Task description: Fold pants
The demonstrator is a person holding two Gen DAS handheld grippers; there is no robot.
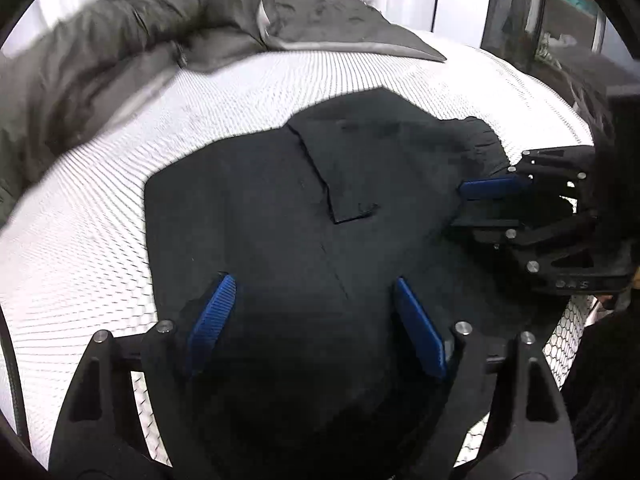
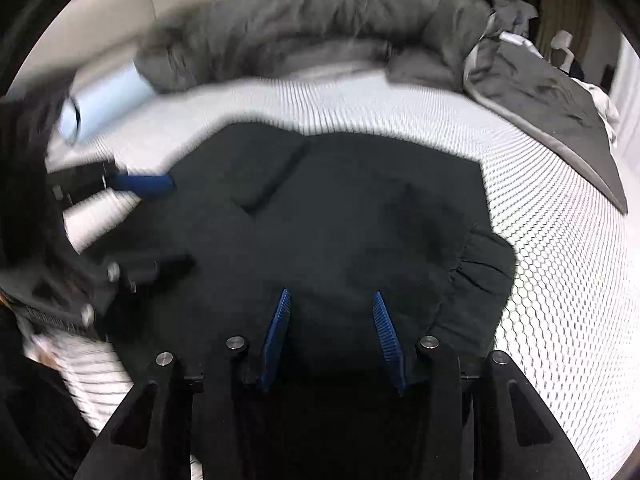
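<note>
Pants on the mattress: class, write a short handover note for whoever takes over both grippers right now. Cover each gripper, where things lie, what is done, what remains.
Left gripper: open, over the near edge of the pants, nothing between its blue pads.
Right gripper: open too, over the pants near the gathered waistband, gripping nothing.
The black pants lie on the white mattress, already folded into a compact stack with layered edges showing. A grey duvet is bunched at the far side, clear of the pants.
Done: main folds, by the look of it.
Left: probably one last fold or smoothing; judge once the blur settles.
</note>
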